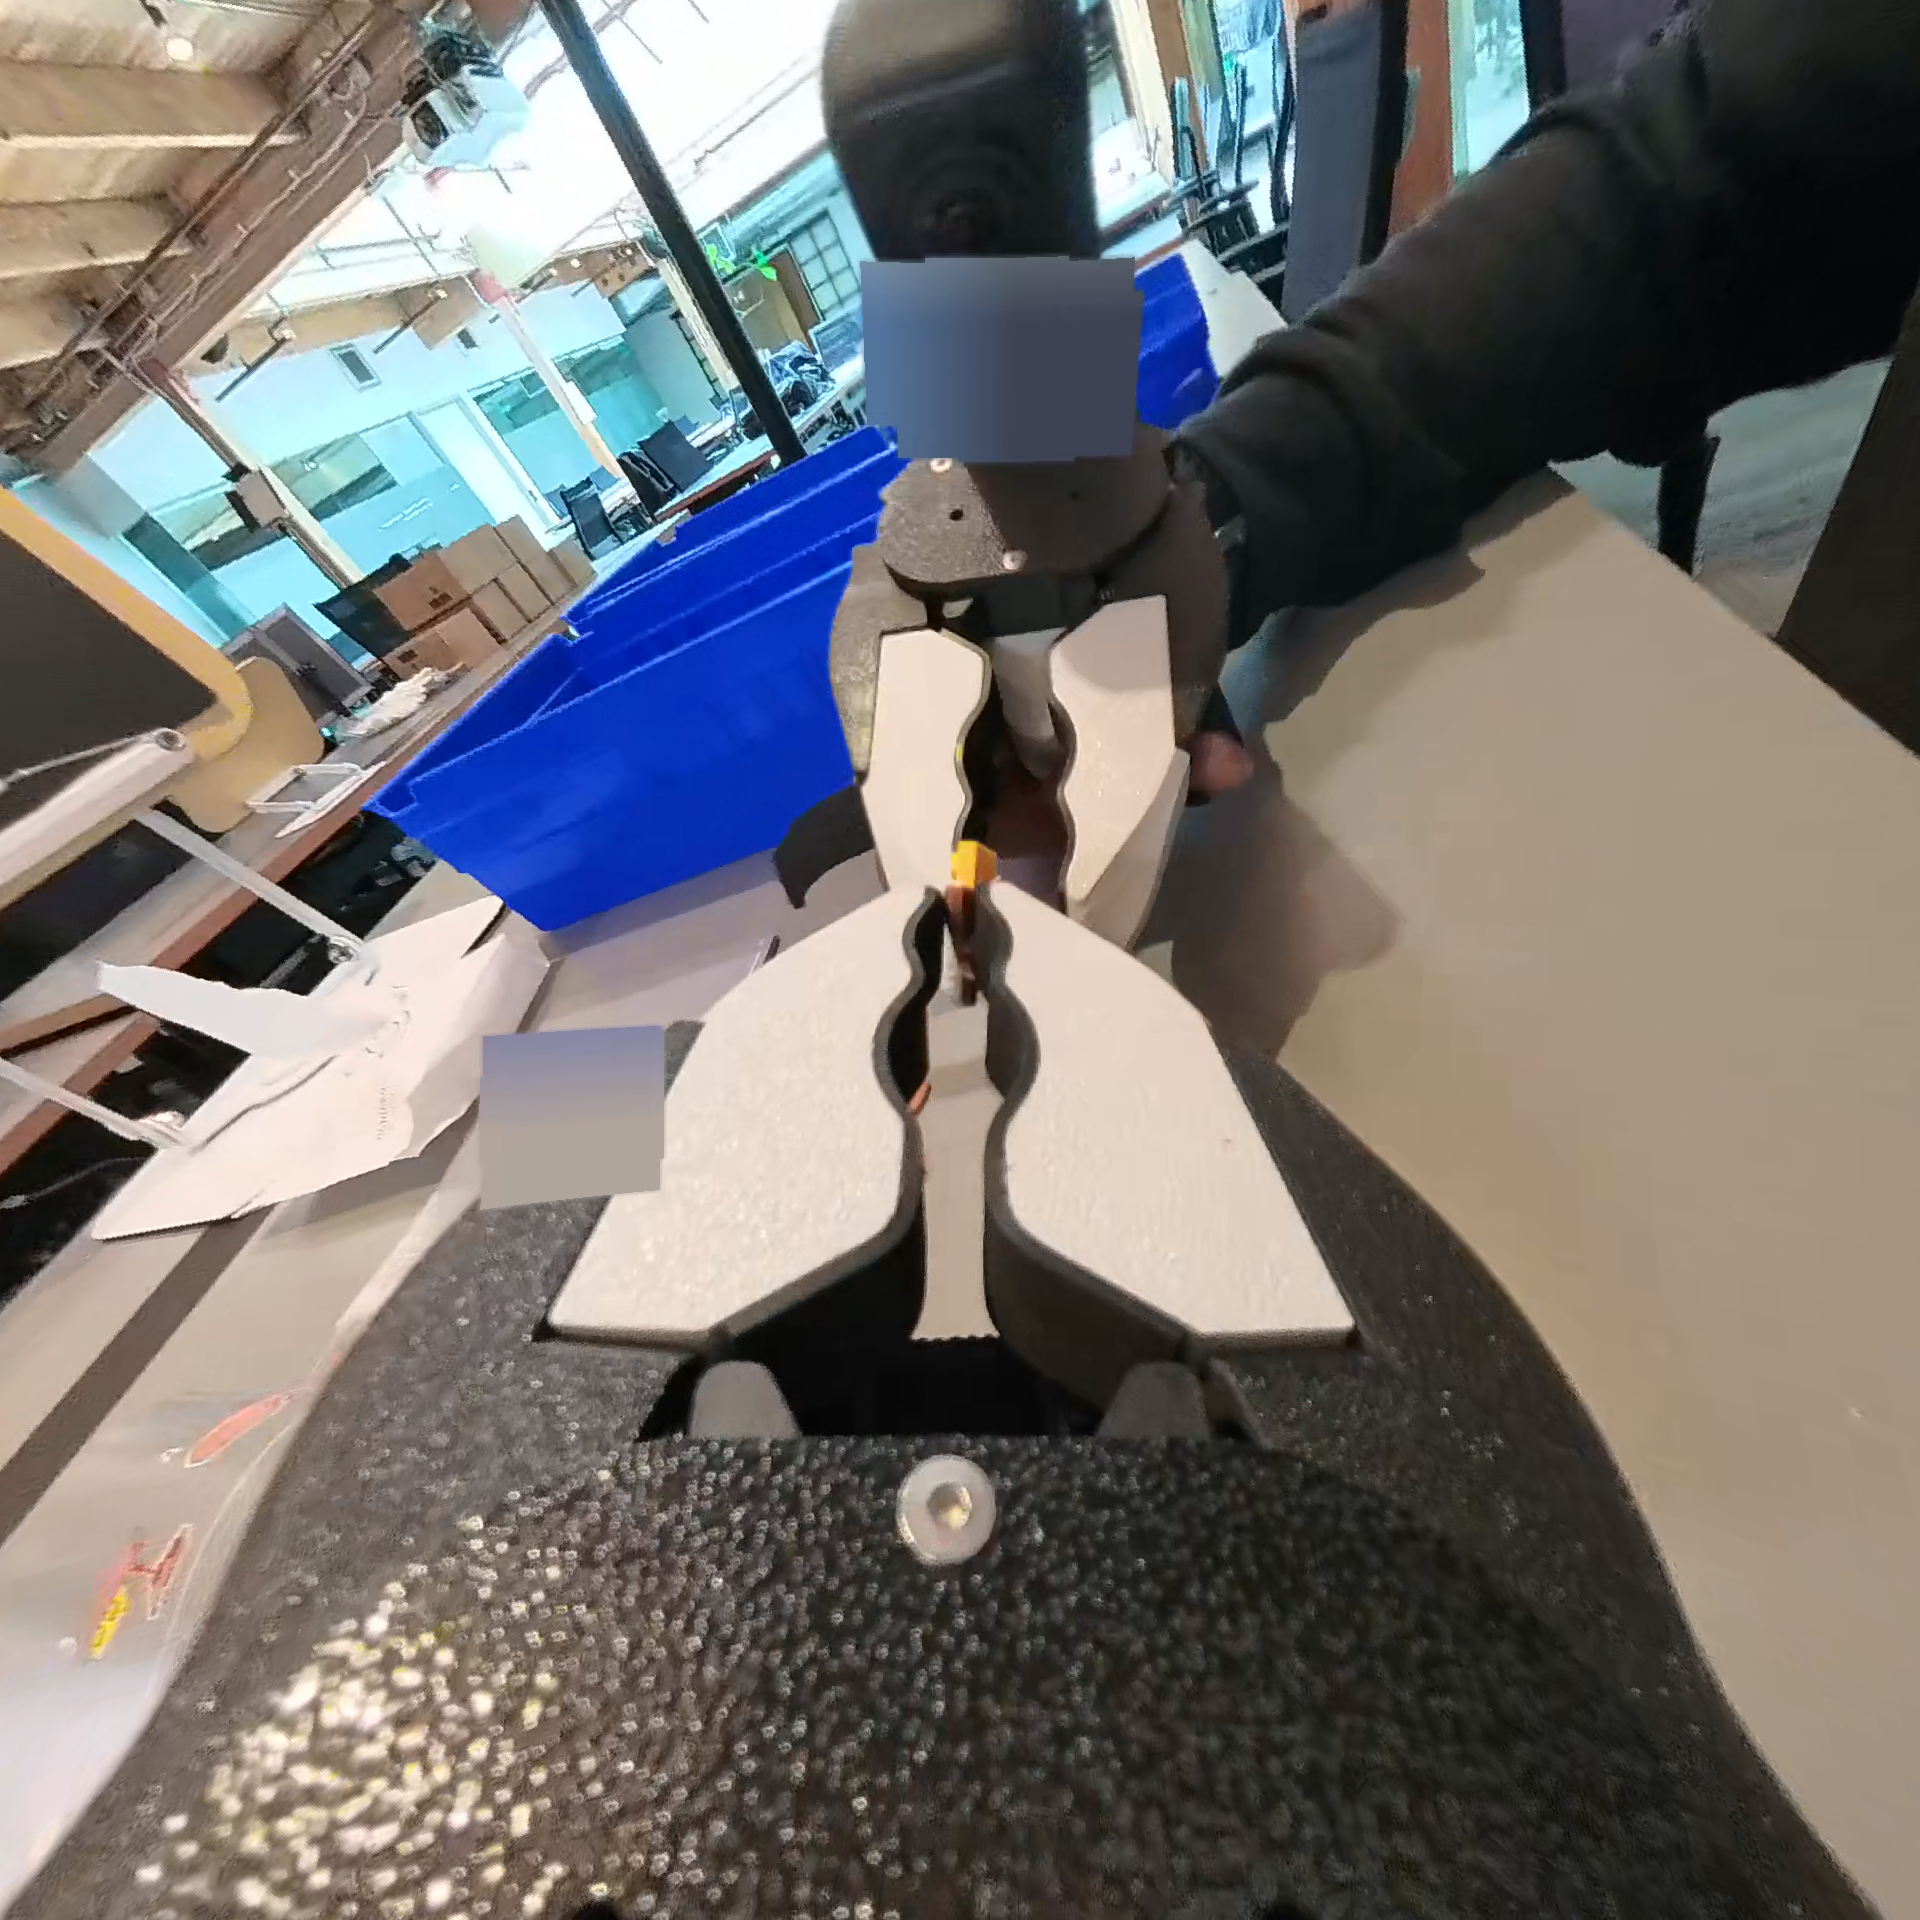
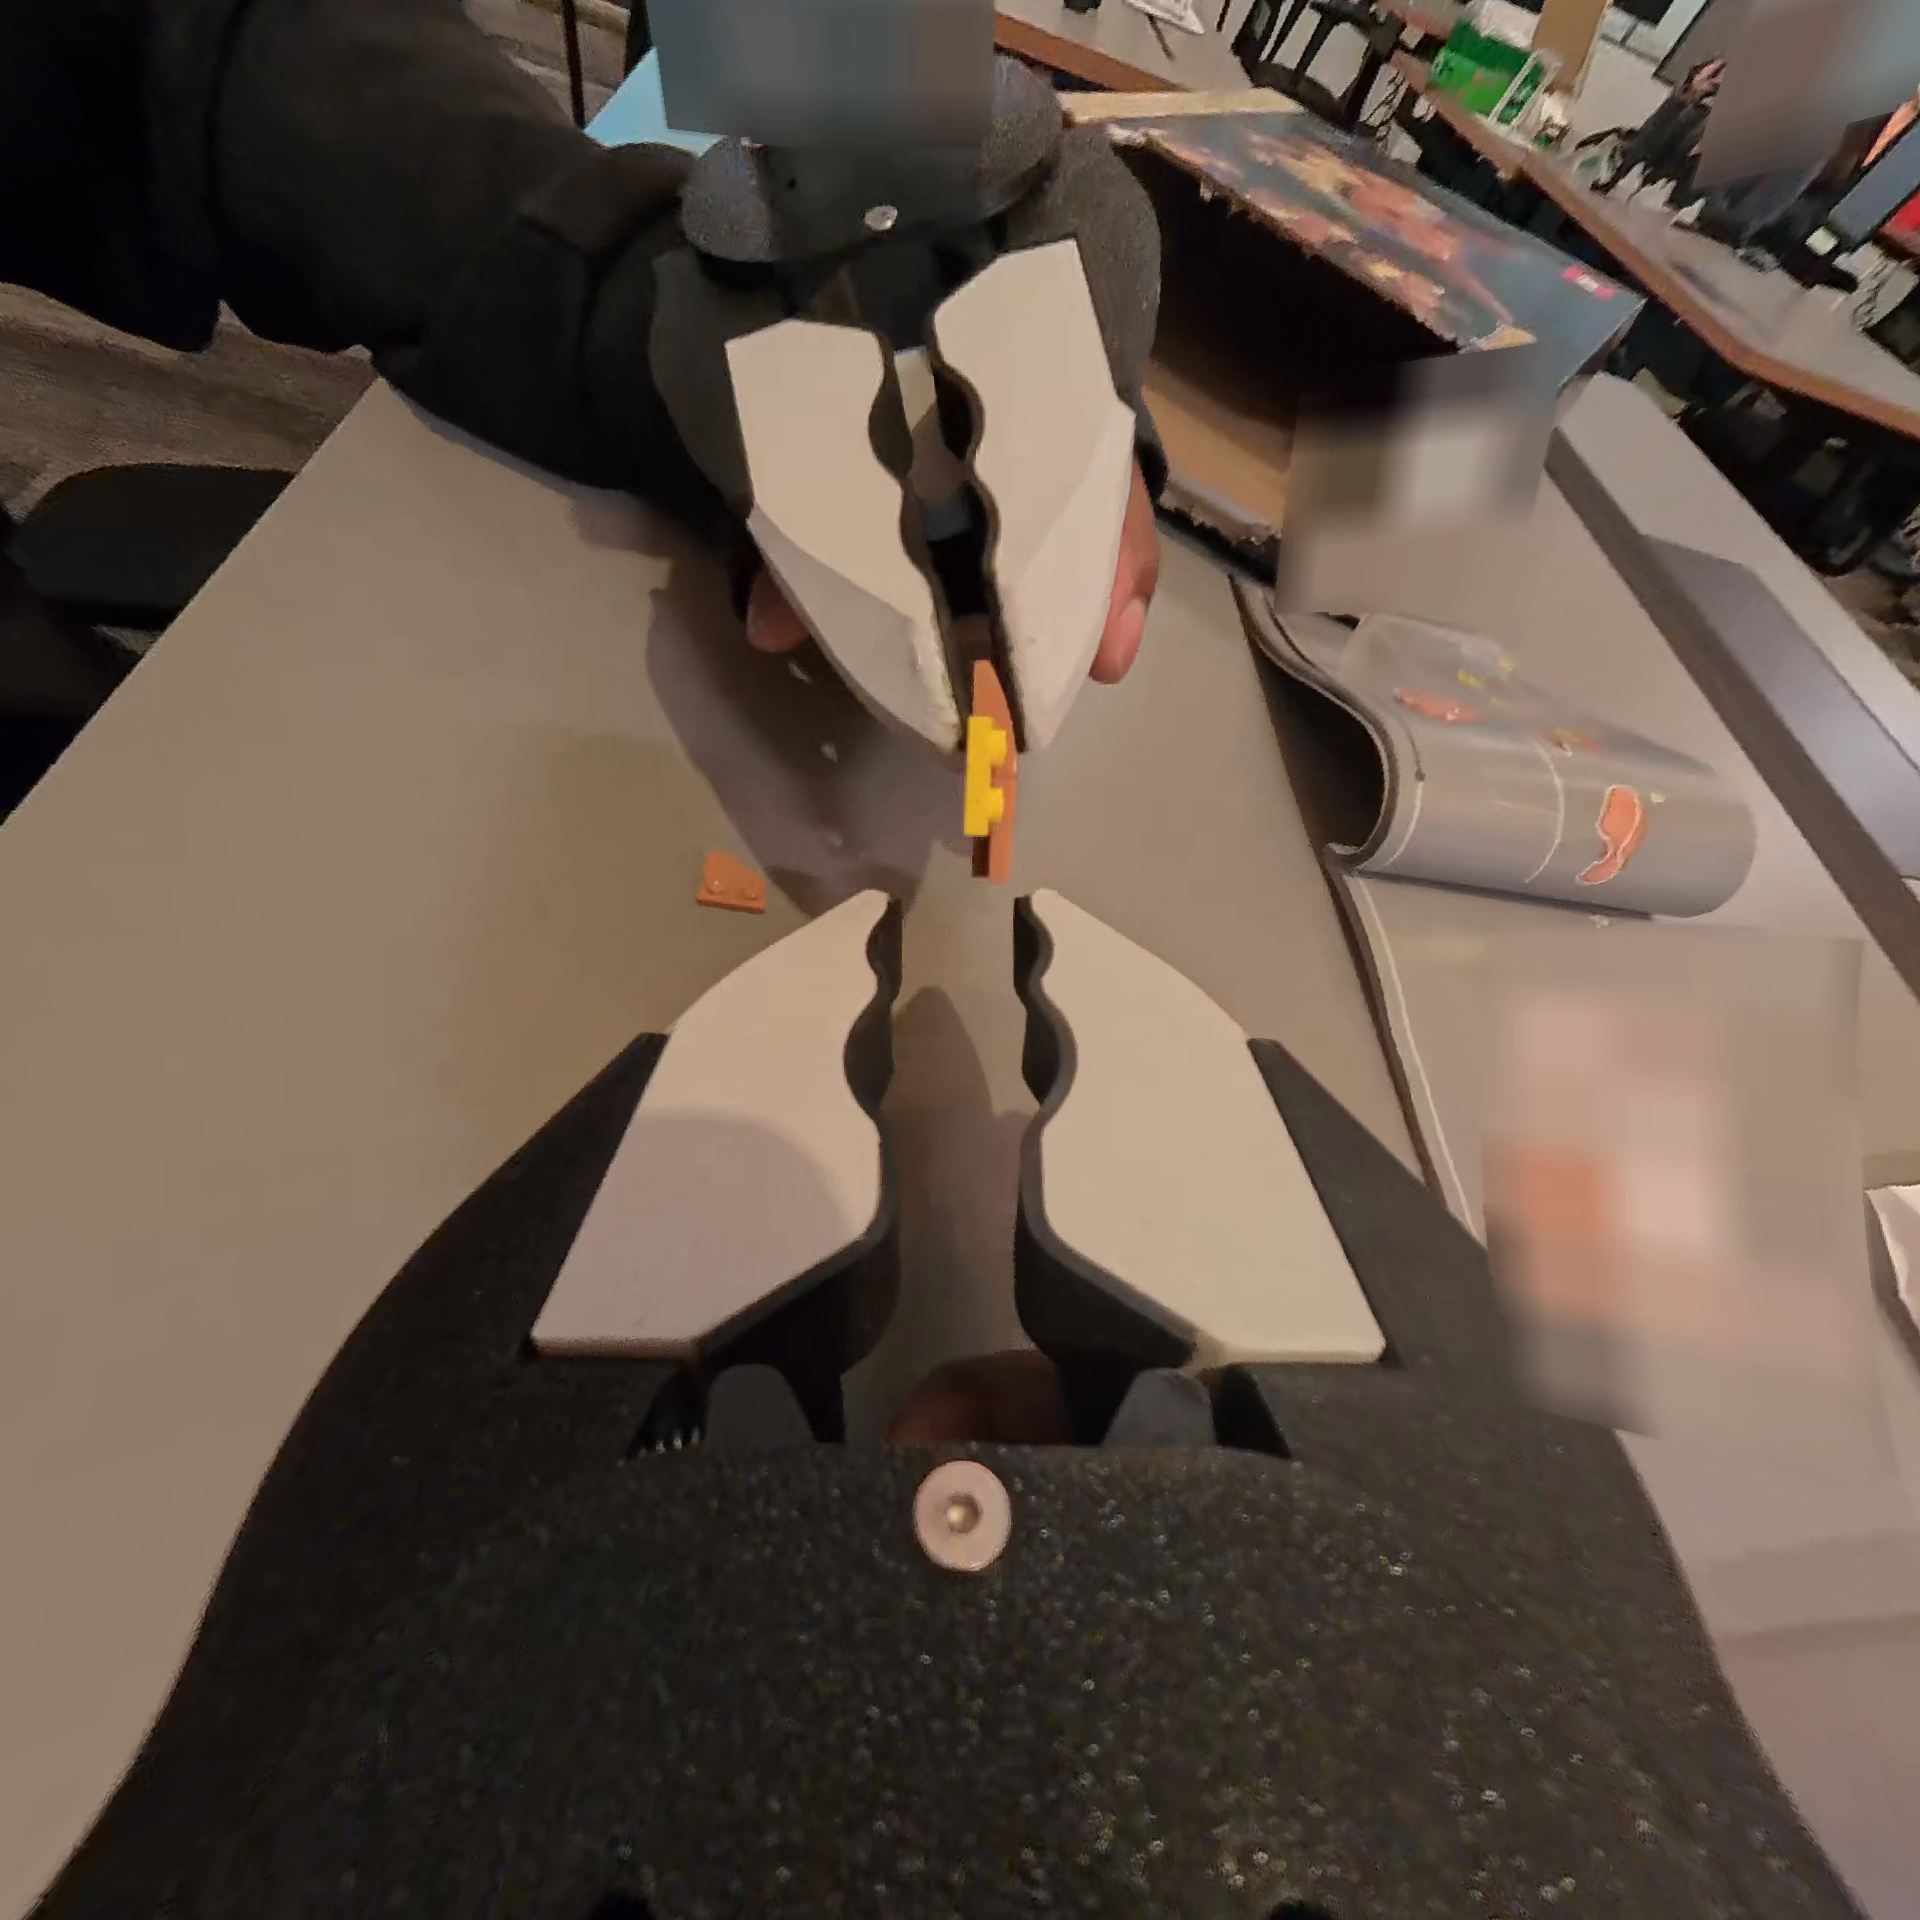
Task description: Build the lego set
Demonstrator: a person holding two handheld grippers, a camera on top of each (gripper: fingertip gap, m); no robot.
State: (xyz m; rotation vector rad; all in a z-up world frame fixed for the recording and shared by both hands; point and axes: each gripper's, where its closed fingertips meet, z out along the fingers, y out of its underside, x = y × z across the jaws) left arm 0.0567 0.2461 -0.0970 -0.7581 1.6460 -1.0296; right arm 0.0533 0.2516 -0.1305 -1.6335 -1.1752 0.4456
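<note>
Two pieces are joined: a thin orange-brown plate (image 2: 1000,774) bearing a small yellow studded plate (image 2: 985,777), pinched edge-on by the left gripper (image 2: 985,717); the right gripper (image 2: 954,909) gapes bare just beside, above the grey table (image 2: 416,727)

A loose plate (image 2: 730,883) lies on the table (image 2: 312,935), left of the booklet (image 2: 1558,821).

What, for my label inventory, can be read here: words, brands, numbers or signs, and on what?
No text is legible.
White paper sheet: faint print, too small to read.
Red and yellow marks on the table: blurred.
Printed box: a small red mark on it, too small to read.
Open booklet: only drawings can be made out.
</note>
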